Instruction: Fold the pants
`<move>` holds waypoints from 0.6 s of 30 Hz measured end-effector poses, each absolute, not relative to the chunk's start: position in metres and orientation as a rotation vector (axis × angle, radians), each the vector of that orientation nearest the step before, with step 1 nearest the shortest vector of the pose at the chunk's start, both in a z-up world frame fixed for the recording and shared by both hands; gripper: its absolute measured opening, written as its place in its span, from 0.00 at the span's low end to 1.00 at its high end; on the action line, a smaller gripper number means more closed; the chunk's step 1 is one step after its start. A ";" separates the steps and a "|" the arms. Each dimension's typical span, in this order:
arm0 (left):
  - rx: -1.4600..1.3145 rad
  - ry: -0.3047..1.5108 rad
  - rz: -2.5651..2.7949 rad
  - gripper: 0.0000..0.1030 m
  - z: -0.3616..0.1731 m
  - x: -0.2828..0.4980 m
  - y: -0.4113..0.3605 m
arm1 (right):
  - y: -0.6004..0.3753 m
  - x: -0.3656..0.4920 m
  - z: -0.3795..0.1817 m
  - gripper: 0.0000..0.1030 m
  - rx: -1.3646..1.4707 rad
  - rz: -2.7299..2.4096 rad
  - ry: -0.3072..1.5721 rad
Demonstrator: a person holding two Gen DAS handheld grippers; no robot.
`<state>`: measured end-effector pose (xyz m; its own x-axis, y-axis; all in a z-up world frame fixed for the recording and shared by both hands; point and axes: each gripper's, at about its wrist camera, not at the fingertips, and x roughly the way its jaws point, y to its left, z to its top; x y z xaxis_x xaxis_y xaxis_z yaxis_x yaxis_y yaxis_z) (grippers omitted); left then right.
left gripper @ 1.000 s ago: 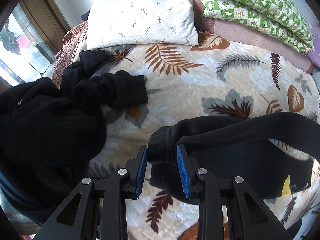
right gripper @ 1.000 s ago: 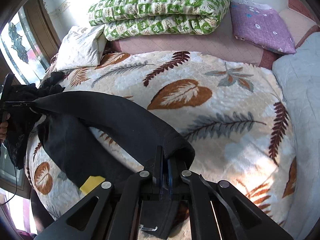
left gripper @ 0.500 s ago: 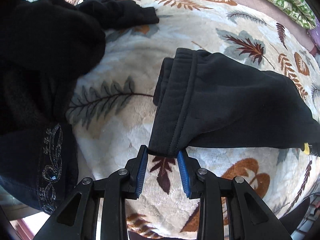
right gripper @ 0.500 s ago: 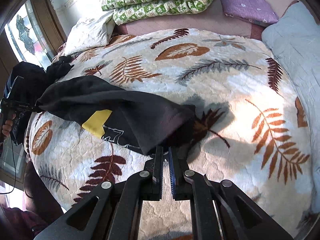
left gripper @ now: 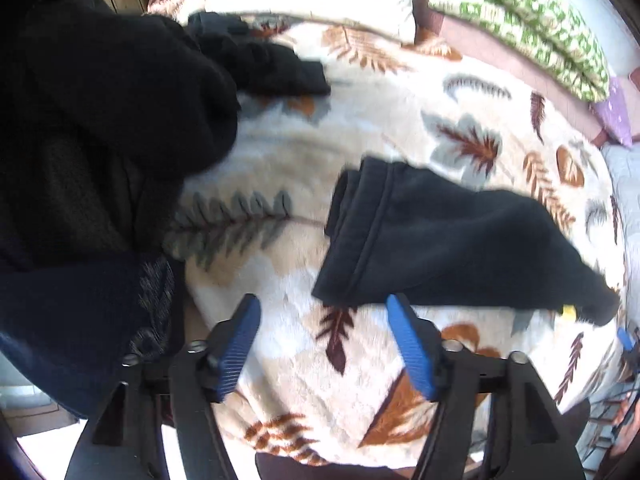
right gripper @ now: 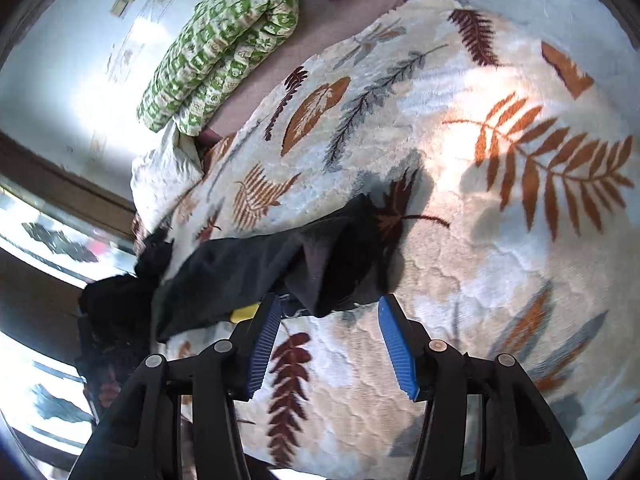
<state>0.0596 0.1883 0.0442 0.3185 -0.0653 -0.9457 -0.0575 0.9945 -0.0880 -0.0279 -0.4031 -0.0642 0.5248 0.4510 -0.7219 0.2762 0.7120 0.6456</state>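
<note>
Black pants [left gripper: 444,240] lying folded on the leaf-print blanket [left gripper: 392,120] of the bed, hem end toward the left hand-held gripper [left gripper: 324,344], a yellow tag [left gripper: 567,310] peeking out at the far edge. Left hand-held gripper spread wide, blue pads just short of the cloth, nothing pinched. Right hand-held gripper [right gripper: 326,340] likewise spread, just beside the other end of the pants [right gripper: 280,272]. Heap of dark clothes [left gripper: 100,120] off to the left; green patterned quilt [right gripper: 224,44] near the wall
</note>
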 end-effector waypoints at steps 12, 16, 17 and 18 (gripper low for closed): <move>-0.076 1.390 -0.038 0.74 -0.002 0.122 0.169 | -0.404 -0.009 -0.105 0.61 1.199 0.039 1.057; -0.093 1.431 -0.129 0.75 -0.022 0.126 0.167 | -0.407 -0.008 -0.118 0.61 1.323 0.030 1.040; -0.097 1.440 -0.149 0.76 -0.025 0.126 0.166 | -0.407 -0.007 -0.120 0.61 1.342 0.029 1.028; -0.097 1.445 -0.168 0.76 -0.029 0.127 0.164 | -0.408 -0.006 -0.120 0.61 1.353 0.023 1.017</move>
<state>0.1270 0.1644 -0.0285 0.1168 -0.1730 -0.9780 0.0559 0.9843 -0.1674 -0.0057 -0.4076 -0.1201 0.5948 0.5519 -0.5844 0.5253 0.2835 0.8023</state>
